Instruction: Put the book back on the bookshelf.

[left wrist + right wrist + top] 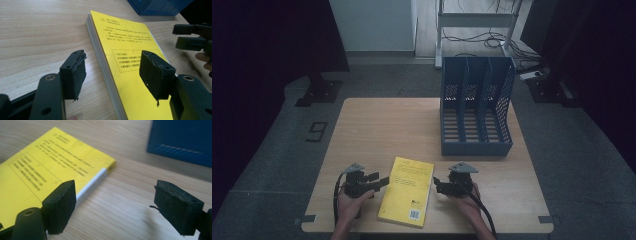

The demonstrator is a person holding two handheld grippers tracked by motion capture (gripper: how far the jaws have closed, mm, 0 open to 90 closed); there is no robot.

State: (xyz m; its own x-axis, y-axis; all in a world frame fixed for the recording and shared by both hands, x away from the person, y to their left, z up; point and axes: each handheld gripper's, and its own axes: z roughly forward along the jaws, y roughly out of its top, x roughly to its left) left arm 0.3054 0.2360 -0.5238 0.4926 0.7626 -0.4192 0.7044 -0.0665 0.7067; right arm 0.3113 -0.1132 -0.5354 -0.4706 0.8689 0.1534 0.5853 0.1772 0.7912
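Wooden counter (377, 125) carries a yellow book (408, 190) lying flat near its front edge, between the released left claw (381, 181) and the released right claw (438, 186), probably so both can grip it from the sides.

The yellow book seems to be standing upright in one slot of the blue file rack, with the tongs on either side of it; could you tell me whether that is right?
Not quite: the yellow book lies flat on the table, in front of the blue file rack and apart from it, as the high view shows. The left tongs and right tongs are indeed on either side of it.
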